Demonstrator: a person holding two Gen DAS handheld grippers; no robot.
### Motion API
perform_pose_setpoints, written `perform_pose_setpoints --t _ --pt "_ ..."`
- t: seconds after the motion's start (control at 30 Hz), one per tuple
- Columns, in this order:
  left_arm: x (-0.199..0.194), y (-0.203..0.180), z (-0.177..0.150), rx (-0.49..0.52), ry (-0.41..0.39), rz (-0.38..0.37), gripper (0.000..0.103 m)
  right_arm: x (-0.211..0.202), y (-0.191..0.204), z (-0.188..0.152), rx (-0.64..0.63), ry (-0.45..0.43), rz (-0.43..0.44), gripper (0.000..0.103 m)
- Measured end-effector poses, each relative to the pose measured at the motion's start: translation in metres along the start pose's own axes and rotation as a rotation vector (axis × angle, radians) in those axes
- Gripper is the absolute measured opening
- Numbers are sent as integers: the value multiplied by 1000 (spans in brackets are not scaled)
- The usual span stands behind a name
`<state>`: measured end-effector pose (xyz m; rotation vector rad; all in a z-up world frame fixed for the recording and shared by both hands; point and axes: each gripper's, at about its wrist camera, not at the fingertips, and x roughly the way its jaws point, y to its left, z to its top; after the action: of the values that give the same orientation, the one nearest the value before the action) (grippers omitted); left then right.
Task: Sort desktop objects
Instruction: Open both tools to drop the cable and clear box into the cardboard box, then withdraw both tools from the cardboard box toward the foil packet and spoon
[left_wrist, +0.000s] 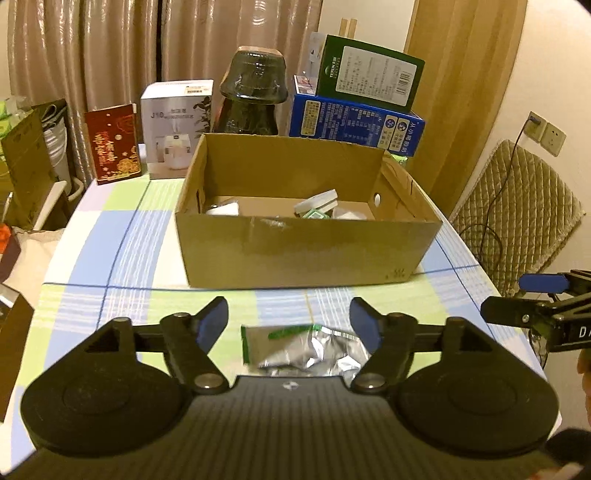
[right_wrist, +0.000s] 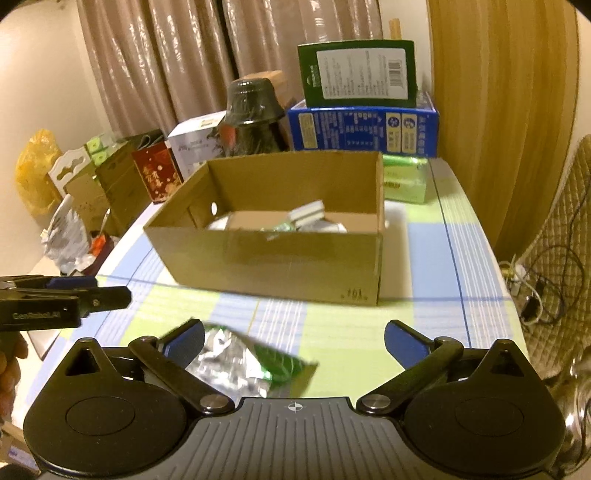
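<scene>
1. Foil packet (left_wrist: 306, 349), silver with a green end, lies crumpled on the checked counter (left_wrist: 122, 236), right in front of your left hand-held gripper (left_wrist: 289, 319) and between its blue pads (left_wrist: 212, 321).
2. Your left hand-held gripper stands wide open; neither pad touches the packet and it holds nothing.
3. Your right hand-held gripper (right_wrist: 293, 341) is spread wide too and grips nothing. In its view the packet (right_wrist: 243, 360) sits toward 8 o'clock, close by the left pad (right_wrist: 184, 341).
4. At 12 o'clock from both, the open cardboard box (left_wrist: 306, 251) rests on the counter with a few small white and green items inside.
5. Behind the box, at 1 o'clock, a green carton (left_wrist: 369, 74) stands on a blue carton (left_wrist: 354, 123); a dark jar (left_wrist: 253, 96) is at 12, a white box (left_wrist: 175, 129) and a red box (left_wrist: 112, 142) at 11.
</scene>
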<state>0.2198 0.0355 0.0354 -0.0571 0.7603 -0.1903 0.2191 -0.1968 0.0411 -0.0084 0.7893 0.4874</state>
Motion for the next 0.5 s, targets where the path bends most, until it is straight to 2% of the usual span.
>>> perform_pose_setpoints --t 0.13,0.5 --pt "-22 1 -20 13 -6 31 89 -12 3 -16 3 14 3 101" --pt "-57 11 -70 -31 27 98 101 -29 18 -61 -76 60 15 101"
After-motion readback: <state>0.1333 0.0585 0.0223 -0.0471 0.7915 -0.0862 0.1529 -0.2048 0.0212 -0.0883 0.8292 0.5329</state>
